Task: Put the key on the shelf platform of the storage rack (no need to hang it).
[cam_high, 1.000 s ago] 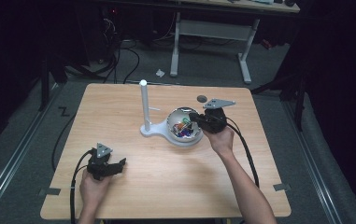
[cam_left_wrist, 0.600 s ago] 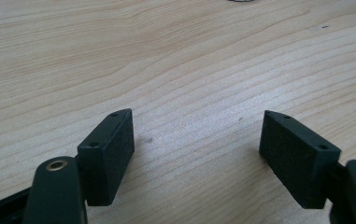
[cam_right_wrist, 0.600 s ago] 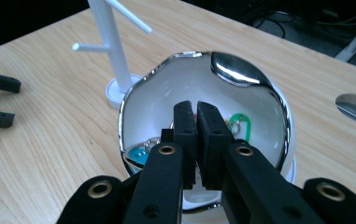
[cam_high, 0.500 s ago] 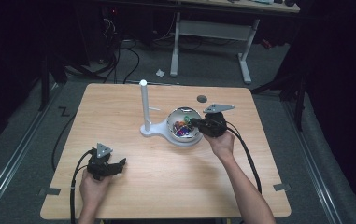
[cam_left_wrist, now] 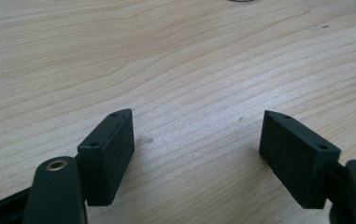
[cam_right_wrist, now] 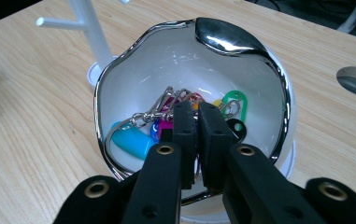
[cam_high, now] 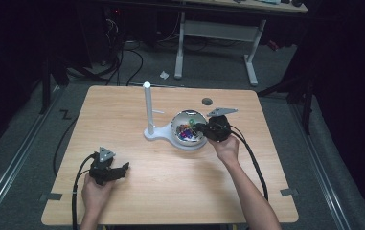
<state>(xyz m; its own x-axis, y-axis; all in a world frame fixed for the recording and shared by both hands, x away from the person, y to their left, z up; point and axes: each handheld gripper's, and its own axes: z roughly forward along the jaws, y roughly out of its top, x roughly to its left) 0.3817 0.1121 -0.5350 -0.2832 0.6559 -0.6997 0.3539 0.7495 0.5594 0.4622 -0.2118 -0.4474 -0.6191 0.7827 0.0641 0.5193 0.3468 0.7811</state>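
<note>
A shiny white bowl [cam_high: 182, 115] [cam_right_wrist: 175, 60] holds several coloured key tags [cam_high: 187, 133], among them a blue one [cam_right_wrist: 133, 140] and a green one [cam_right_wrist: 235, 100], on metal rings. My right gripper [cam_high: 197, 127] [cam_right_wrist: 195, 106] reaches in over the bowl's right rim, its tips just above the tags. Its jaws have just been opening and now stand a narrow gap apart, with nothing held between the pads. My left gripper [cam_high: 121, 168] [cam_left_wrist: 197, 115] rests on the table near the front left, open wide over bare wood.
A white peg stand [cam_high: 147, 108] [cam_right_wrist: 89, 23] rises just left of the bowl, on a base that touches it. A round cable hole [cam_high: 207, 101] [cam_right_wrist: 355, 80] lies in the tabletop behind the bowl. Cables trail from both grippers toward the front edge.
The right gripper has edged down and left, into the bowl over the tags. The left gripper and hand have stayed put.
</note>
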